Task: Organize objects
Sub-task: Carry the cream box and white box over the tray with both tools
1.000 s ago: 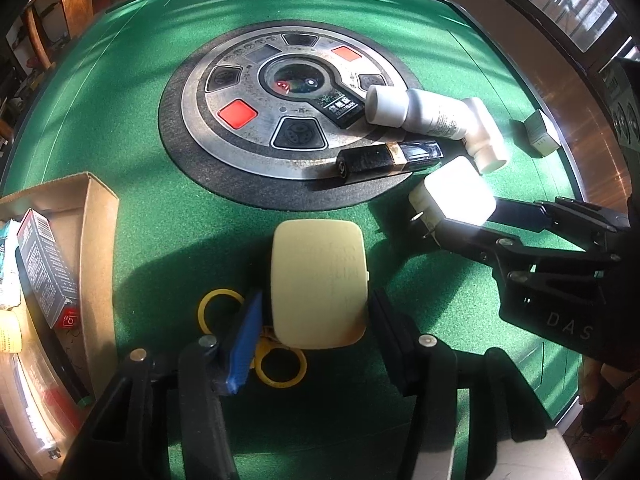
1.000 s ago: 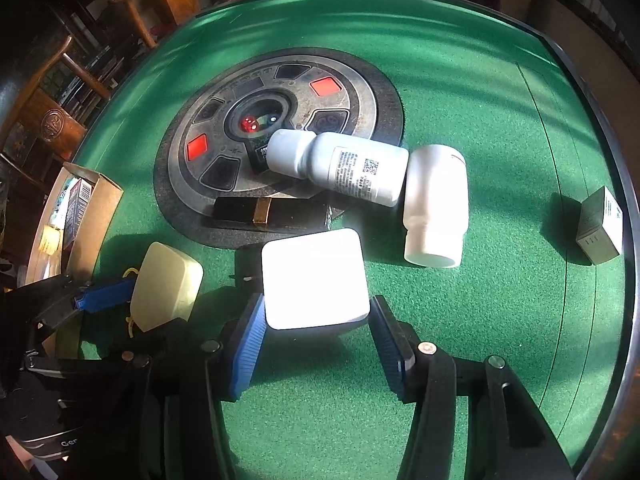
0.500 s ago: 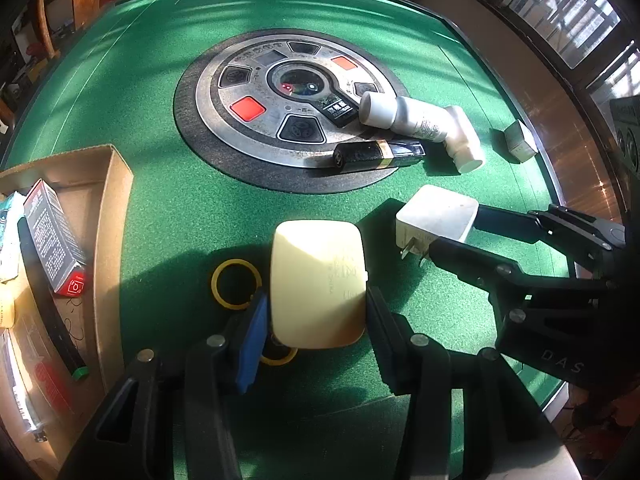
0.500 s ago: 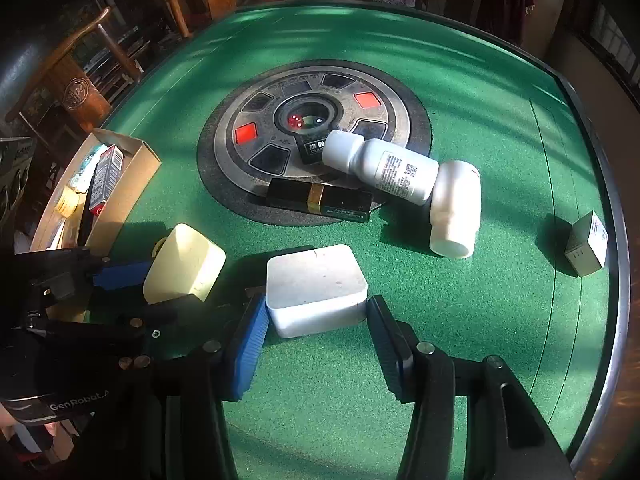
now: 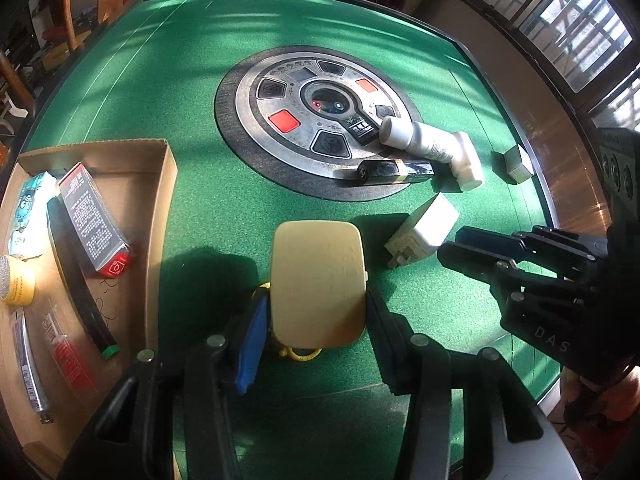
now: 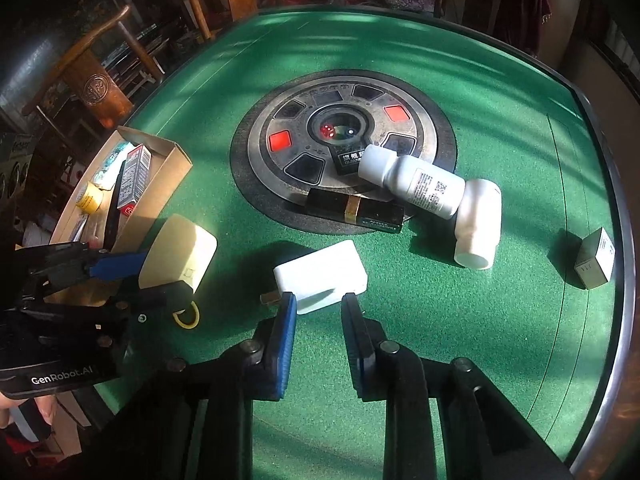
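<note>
Left wrist view: my left gripper (image 5: 318, 312) is clamped on the cream case (image 5: 318, 284), one finger pad on each long side. A yellow ring (image 5: 298, 354) shows beneath the case on the green table (image 5: 180, 80). At 9 o'clock from the case sits the cardboard box (image 5: 160, 216), holding a red-and-black carton (image 5: 94, 220), a blue packet (image 5: 28, 208), a yellow jar (image 5: 16, 284) and a black pen (image 5: 80, 280). At 2 o'clock lies the white charger (image 5: 426, 228), with my right gripper (image 5: 450, 246) just beside it at 3 o'clock. At 12 o'clock is the round metal console (image 5: 320, 120); a black tube (image 5: 396, 170) and two white bottles (image 5: 424, 142) lie on its near rim.

Right wrist view: my right gripper (image 6: 319, 306) has its fingers parted and holds nothing; the white charger (image 6: 320, 276) lies on the felt, its near edge between my fingertips. I cannot tell whether they touch it. The cream case (image 6: 180, 254) is at 9 o'clock in my left gripper (image 6: 142, 278), next to the cardboard box (image 6: 176, 172). A small grey box (image 6: 596, 258) stands at 3 o'clock near the table edge.
</note>
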### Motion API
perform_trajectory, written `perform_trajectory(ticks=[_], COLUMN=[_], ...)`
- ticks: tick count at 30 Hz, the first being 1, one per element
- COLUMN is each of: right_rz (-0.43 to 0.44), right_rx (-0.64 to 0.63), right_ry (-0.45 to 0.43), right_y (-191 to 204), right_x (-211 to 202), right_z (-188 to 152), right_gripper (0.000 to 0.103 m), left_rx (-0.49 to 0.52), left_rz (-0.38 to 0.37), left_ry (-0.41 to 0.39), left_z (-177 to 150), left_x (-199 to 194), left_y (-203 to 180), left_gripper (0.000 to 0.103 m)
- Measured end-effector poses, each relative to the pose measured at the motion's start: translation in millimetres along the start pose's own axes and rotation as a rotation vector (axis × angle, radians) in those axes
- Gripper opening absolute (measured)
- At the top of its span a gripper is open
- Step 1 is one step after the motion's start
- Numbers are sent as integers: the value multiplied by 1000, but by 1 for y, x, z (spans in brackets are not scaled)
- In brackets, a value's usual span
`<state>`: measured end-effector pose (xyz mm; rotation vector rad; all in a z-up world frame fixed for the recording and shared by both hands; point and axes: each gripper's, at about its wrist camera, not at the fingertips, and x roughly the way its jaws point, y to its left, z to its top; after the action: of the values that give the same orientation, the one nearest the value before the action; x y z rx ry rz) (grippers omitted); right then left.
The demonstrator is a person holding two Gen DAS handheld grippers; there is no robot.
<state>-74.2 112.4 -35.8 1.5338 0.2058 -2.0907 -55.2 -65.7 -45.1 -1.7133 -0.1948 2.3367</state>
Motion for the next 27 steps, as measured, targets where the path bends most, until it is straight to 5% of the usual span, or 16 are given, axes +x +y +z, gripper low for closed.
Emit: perform_trajectory(ticks=[5, 7, 9, 10, 20, 27], right_rz=[73, 95, 114, 127, 91, 103], right_rx=[99, 115, 135, 141, 109, 111], right_ry=[33, 27, 15, 7, -2, -15], right_y=[-18, -20, -21, -21, -13, -16], right_x=[12, 14, 13, 11, 25, 28], right_z=[-5, -5, -4, -3, 11, 9], right_gripper=[27, 42, 74, 77, 79, 67], left_rx=[-8, -10, -11, -12, -23, -22], left_rz=[-5, -6, -4, -5, -5, -13], left_ry=[-1, 0, -1, -2, -6, -8], left_z=[-3, -4, -4, -4, -8, -11], left_x=[-1, -2, -3, -4, -8, -10], left_y=[2, 3, 3, 4, 6, 5], left_gripper=[46, 46, 46, 46, 46, 46])
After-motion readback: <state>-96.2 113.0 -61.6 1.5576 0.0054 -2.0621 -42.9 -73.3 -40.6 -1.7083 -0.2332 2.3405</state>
